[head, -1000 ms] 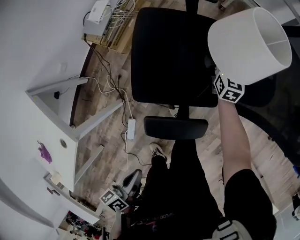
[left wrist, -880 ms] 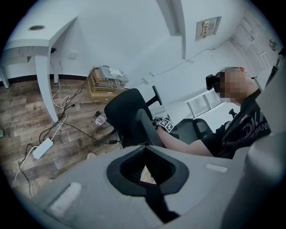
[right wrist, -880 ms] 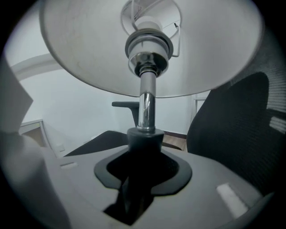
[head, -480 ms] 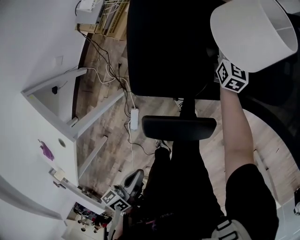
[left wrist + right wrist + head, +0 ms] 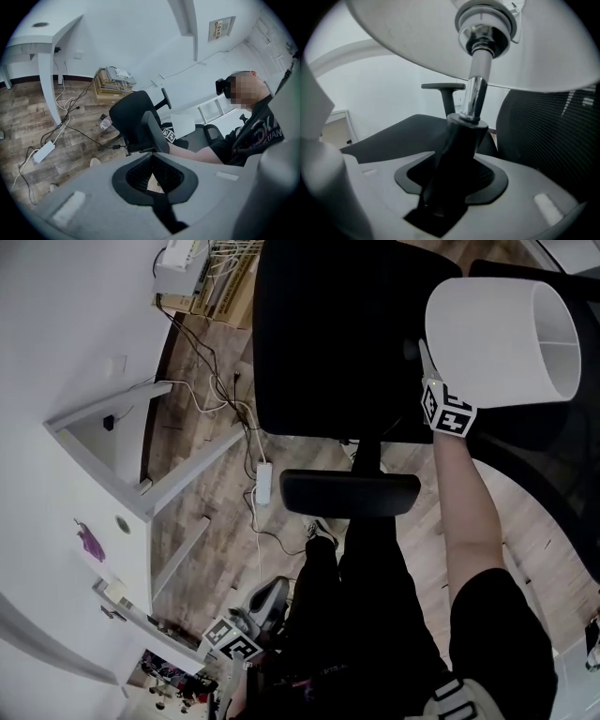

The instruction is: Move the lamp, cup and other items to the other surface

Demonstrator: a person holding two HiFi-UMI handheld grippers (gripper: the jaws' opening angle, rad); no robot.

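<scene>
1. My right gripper [image 5: 457, 154] has just been opening its jaws. They stand loose around the black stem of the white-shaded metal lamp [image 5: 497, 343].
2. The lamp tilts over the black office chair [image 5: 328, 343].
3. My left gripper [image 5: 152, 173] is closed, holding nothing.

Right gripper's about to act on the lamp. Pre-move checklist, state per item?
1. Lamp stem between the right gripper jaws: ok. The jaws have just been opening, with the stem's dark sleeve between them.
2. Pads pressing on the stem: cannot tell.
3. Lamp base resting on something: cannot tell, the base is out of view.
4. Landing surface under the lamp: cannot tell. Only the office chair shows around the lamp shade.
5. Left gripper free to assist: ok, jaws together with nothing between them.
</scene>
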